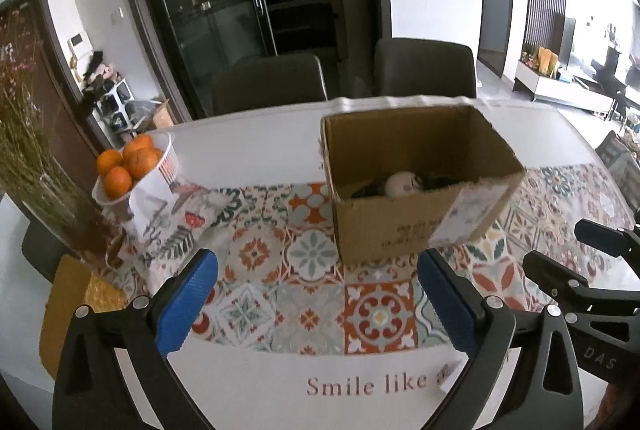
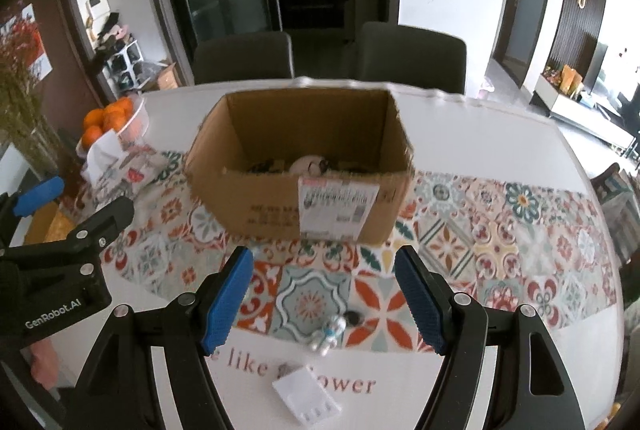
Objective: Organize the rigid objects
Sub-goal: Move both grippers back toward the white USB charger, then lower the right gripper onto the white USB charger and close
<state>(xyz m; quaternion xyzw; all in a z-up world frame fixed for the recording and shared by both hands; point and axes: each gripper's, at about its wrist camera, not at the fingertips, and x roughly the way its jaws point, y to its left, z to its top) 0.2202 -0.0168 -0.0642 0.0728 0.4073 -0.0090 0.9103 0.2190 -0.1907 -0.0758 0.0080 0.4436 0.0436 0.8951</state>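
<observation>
Cardboard box point(image 2: 304, 186), rectangular and open-topped, sits on patterned cloth point(image 2: 480, 242).

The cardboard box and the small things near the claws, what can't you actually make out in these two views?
- Cardboard box contents: both views, near wall hides all but a pale round item and dark bits.
- Box label: right wrist view, print blurred.
- Small silvery object: right wrist view, too blurred to identify.
- White plastic piece: right wrist view, purpose unclear; in the left wrist view the left claw's arm hides most of it.
</observation>
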